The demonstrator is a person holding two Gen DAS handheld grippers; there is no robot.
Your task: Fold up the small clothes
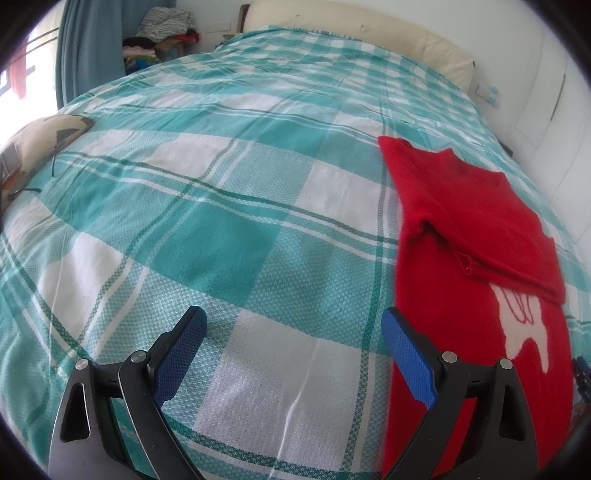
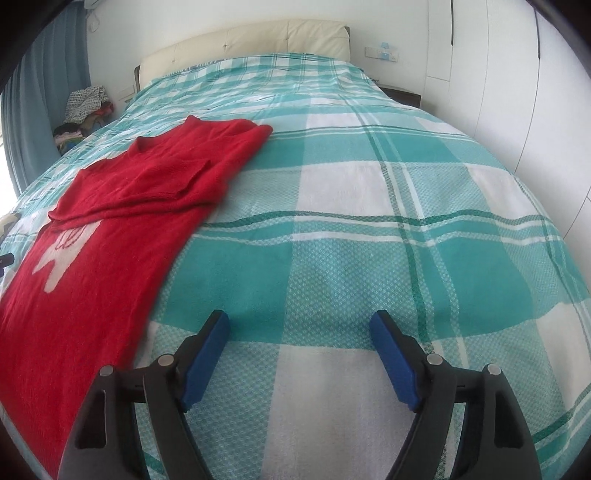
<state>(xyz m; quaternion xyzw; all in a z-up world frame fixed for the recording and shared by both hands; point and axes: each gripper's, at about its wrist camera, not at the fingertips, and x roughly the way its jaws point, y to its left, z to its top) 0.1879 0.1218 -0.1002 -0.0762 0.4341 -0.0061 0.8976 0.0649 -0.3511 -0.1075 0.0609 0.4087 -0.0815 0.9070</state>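
Note:
A red knitted sweater (image 1: pixel 461 236) with a white figure on its front lies flat on the bed, both sleeves folded in across the chest. In the left wrist view it fills the right side, and my left gripper (image 1: pixel 293 325) hangs open over bare bedspread just left of its edge, the right finger overlapping the red hem. In the right wrist view the sweater (image 2: pixel 110 206) lies at the left. My right gripper (image 2: pixel 301 325) stands open above the bedspread to the right of it, nothing between its blue pads.
The bed carries a teal and white checked bedspread (image 2: pixel 369 192) with a cream headboard (image 2: pixel 258 40) at the far end. A heap of clothes (image 1: pixel 162 33) sits by a blue curtain. A patterned cushion (image 1: pixel 33 144) lies at the left edge. White wardrobe doors (image 2: pixel 517 74) stand right.

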